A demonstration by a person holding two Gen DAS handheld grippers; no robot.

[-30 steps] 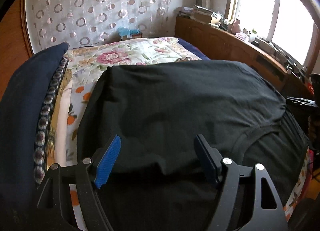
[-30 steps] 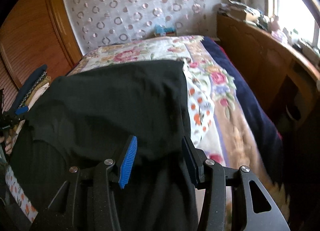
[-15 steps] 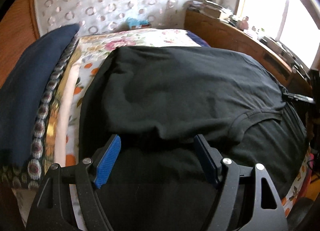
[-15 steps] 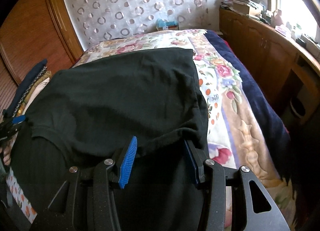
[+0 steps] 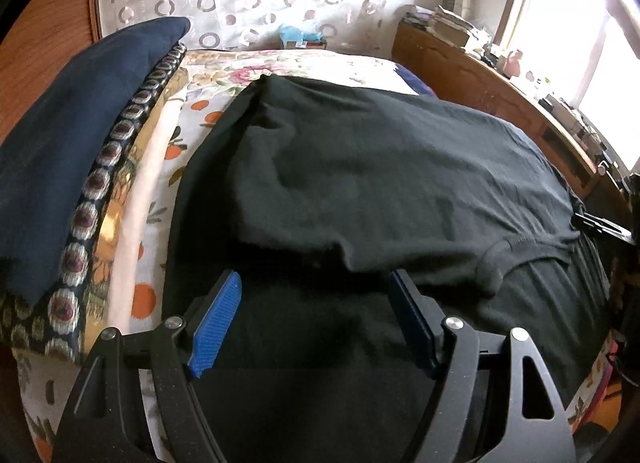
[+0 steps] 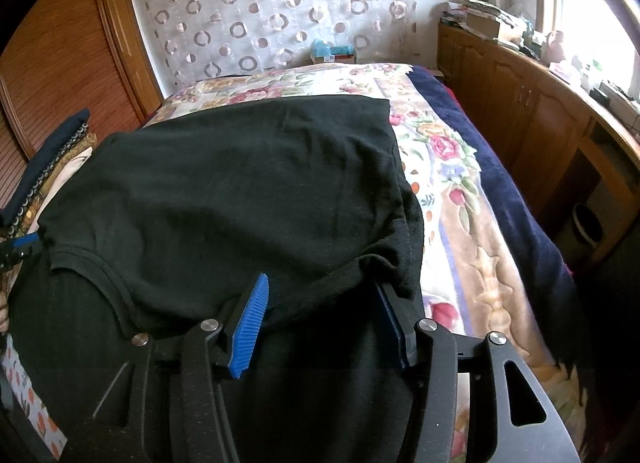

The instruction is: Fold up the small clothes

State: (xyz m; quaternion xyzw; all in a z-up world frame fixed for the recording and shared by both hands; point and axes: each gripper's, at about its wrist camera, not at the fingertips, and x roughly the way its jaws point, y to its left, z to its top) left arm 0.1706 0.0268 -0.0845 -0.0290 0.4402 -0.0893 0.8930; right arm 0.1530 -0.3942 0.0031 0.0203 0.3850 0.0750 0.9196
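Both grippers have drawn back toward the black shirt's [image 5: 380, 183] near folded edge on the floral bedspread [image 6: 448, 167]; left gripper [image 5: 316, 323] and right gripper [image 6: 320, 319] gape, released; first fold done, further folds seemingly remain.

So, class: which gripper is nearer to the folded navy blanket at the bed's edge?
Left. The left gripper works at the black shirt's edge beside the navy blanket; the right gripper is at the shirt's opposite side.

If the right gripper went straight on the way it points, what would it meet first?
Probably the folded-over edge of the black shirt, bunched just ahead of the open right gripper. Its far-side finger is already partly under that fold; whether cloth touches it is unclear.
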